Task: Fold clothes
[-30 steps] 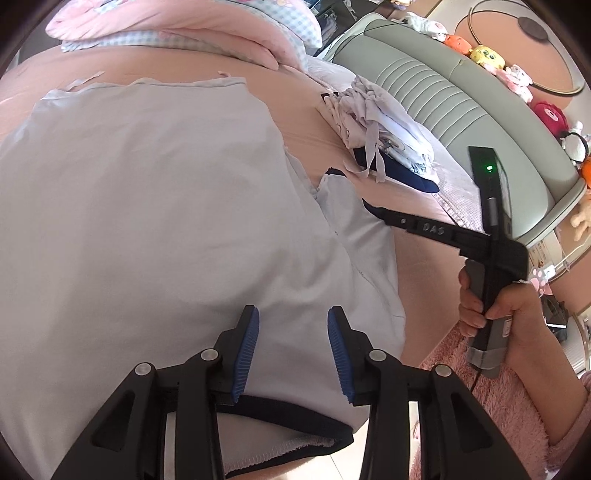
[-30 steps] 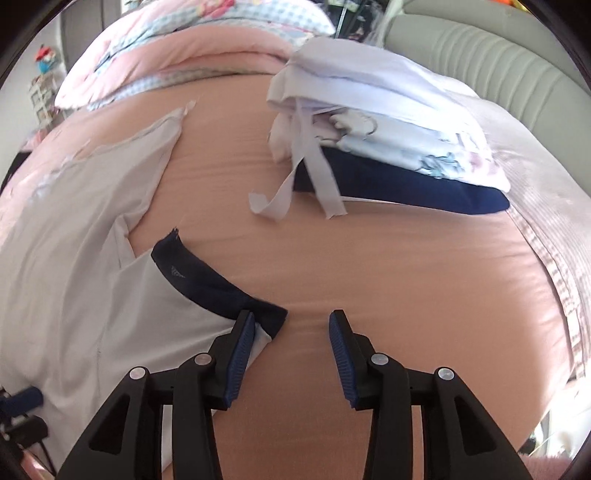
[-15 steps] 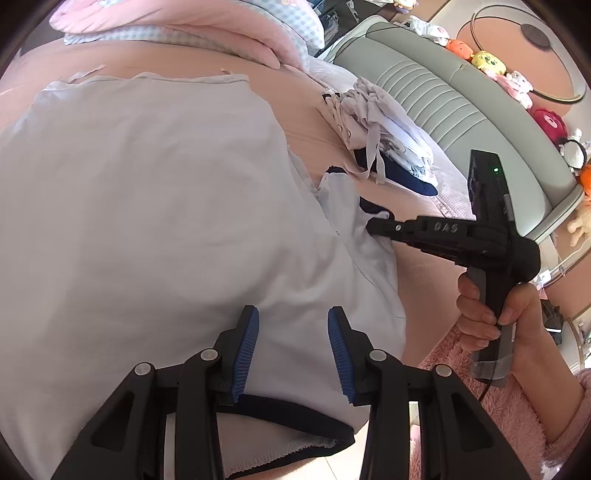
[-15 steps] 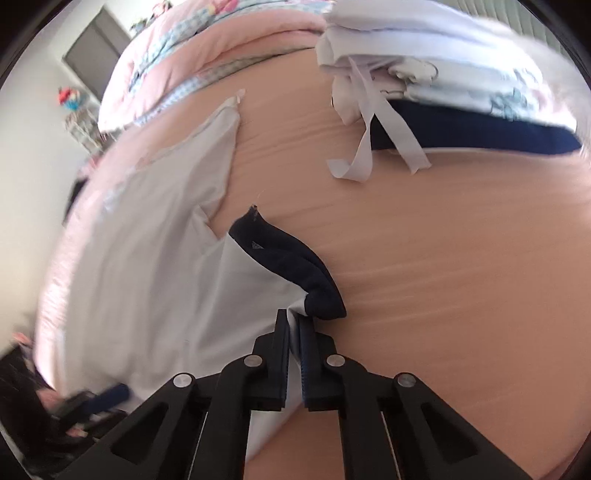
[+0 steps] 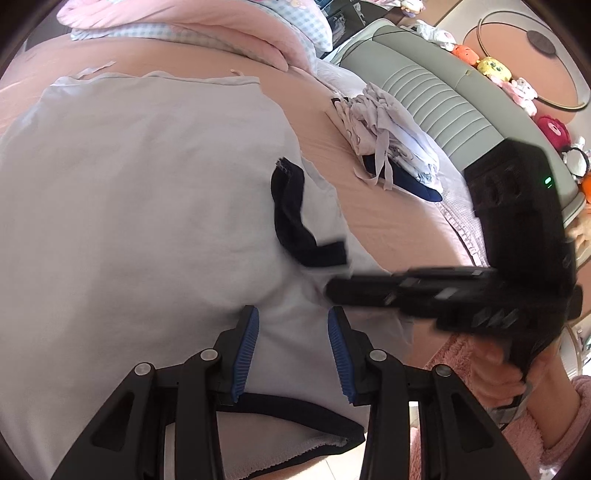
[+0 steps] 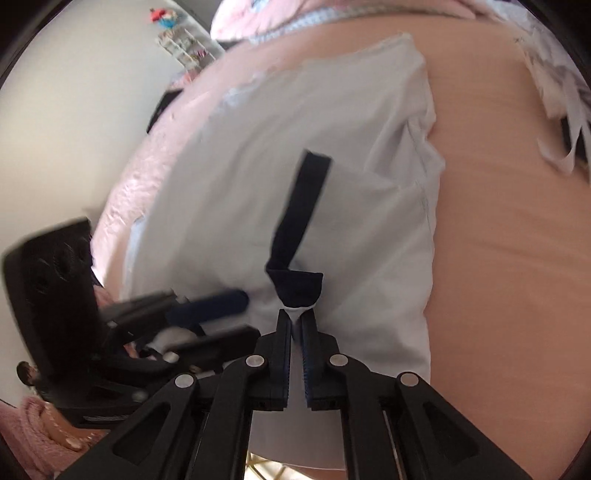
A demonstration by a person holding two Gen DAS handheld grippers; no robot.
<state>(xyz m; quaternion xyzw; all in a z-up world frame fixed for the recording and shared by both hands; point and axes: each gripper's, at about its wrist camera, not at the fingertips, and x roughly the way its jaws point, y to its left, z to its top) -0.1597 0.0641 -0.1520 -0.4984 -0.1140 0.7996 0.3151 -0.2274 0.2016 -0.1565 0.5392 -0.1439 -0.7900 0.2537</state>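
Shirt fabric fills most of my left wrist view, pale blue-white, lying flat on the peach bed sheet with its long axis running from the bottom of the frame up toward the top, where a straight edge lies just below the pink quilt. A navy trim band borders the near edge at the bottom centre. The sleeve is folded in over the body at centre right, its navy cuff bent into an L shape and pointing up the frame.

My left gripper sits over the near part of the shirt with its blue-padded fingers spread wide apart and nothing between them.

In my right wrist view the right gripper is pinched nearly closed on the sleeve just behind the cuff, a sliver of pale cloth showing between the pads. From there the cuff runs as a dark strip straight up the middle of the frame, doubled over at its lower end. The sleeve lies on the shirt body, whose right edge meets bare bed sheet.

A stack of folded clothes with loose ribbons lies at upper right of the left view, well apart from the shirt, beside a grey-green padded headboard lined with plush toys.
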